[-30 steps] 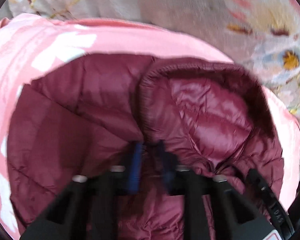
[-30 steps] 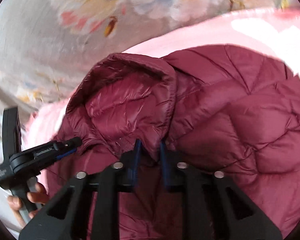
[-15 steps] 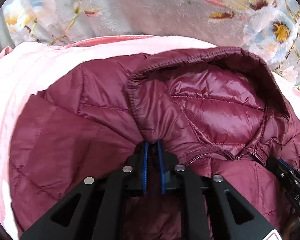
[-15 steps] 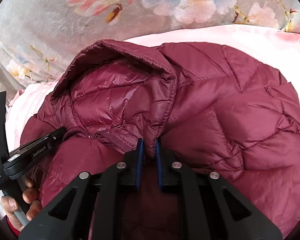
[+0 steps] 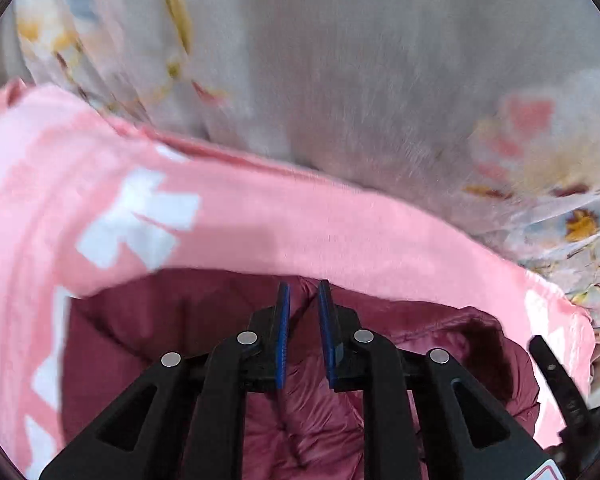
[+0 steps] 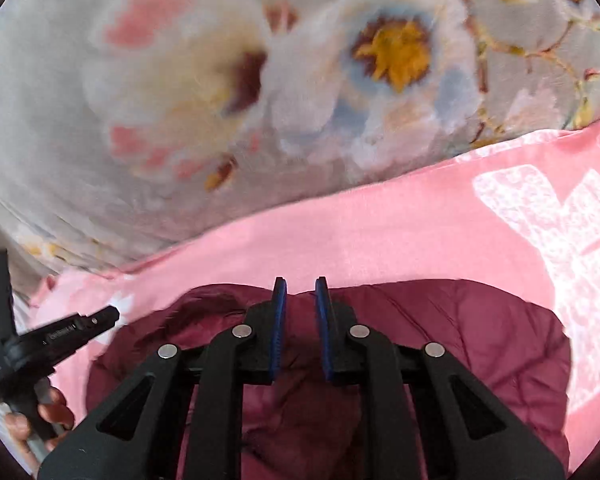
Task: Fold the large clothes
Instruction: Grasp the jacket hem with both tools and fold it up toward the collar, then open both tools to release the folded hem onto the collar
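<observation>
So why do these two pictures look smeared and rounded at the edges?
Left wrist view: motion blur streaks the grey flowered blanket and the pink printed sheet, while the black left tongs stay crisp. Right wrist view: the flowers are softer than the black right tongs, and the maroon quilted puffer jacket is fairly sharp. Both views show fisheye bending and dark round corners.

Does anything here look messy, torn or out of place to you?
Nothing stands out. The maroon puffer jacket lies bunched on the pink cloth, with no tear showing. Both the left gripper and right gripper are open above it. The pictures are blurry.
</observation>
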{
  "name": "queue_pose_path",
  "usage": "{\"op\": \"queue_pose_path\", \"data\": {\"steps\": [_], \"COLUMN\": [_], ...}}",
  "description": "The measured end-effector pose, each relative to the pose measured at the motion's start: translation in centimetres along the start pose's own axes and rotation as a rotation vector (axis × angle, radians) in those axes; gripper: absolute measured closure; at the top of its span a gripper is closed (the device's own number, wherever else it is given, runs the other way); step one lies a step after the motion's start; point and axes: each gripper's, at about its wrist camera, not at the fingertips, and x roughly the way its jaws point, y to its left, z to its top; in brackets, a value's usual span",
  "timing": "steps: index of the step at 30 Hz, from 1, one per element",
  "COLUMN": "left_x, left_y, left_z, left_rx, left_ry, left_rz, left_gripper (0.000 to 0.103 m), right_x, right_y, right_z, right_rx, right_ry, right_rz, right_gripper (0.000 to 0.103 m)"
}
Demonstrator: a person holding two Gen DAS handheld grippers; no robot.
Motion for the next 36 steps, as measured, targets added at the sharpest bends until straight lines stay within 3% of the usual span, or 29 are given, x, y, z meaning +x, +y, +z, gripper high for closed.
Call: {"op": "queue_pose_path", "data": {"steps": [3,8,14,18,31,33,36], "left_x": [2.3,3.5,4.4,4.2,4.2,4.0,2.2], "left_y": [0.0,0.0,-0.3,-0.3,-0.6,-0.9,-0.7], "left_z": [-1.5,-4.9,-7.2,-8.2,-7.7,-7.9,-8.8], "left_rx": [0.03,0.178,0.272,0.296,0.314,0.326,0.332], "left_ry": [0.054,0.042,-0.05,-0.093,-0.112,-0.123,-0.132], "left_rz": [0.006,0.078,0.113,0.138,0.153,0.179,0.229], "left_gripper": [0.087,0.086,0.083,0.083,0.083,0.079,0.072], "right_x": [1.5,1.7,2.3,2.3,2.4,2.0,-1.1], "right_y": [0.6,-0.1,-0.9,-0.8,-1.7,-2.1,-1.9], "right_z": [-2.2,-5.5,-6.3,-6.3,-6.2,-6.3,-7.3], "right_rx": [-0.077,-0.162,-0.155,-0.159,-0.113,-0.091,-0.059], "right_ry": [0.073,0.074,0.041,0.028,0.024,0.008,0.003], "right_rz": [0.007,-0.034,-0.011,-0.012,0.031,0.048,-0.019], "right_gripper": [0.088,0.092,0.093,0.093,0.093,0.093,0.09]}}
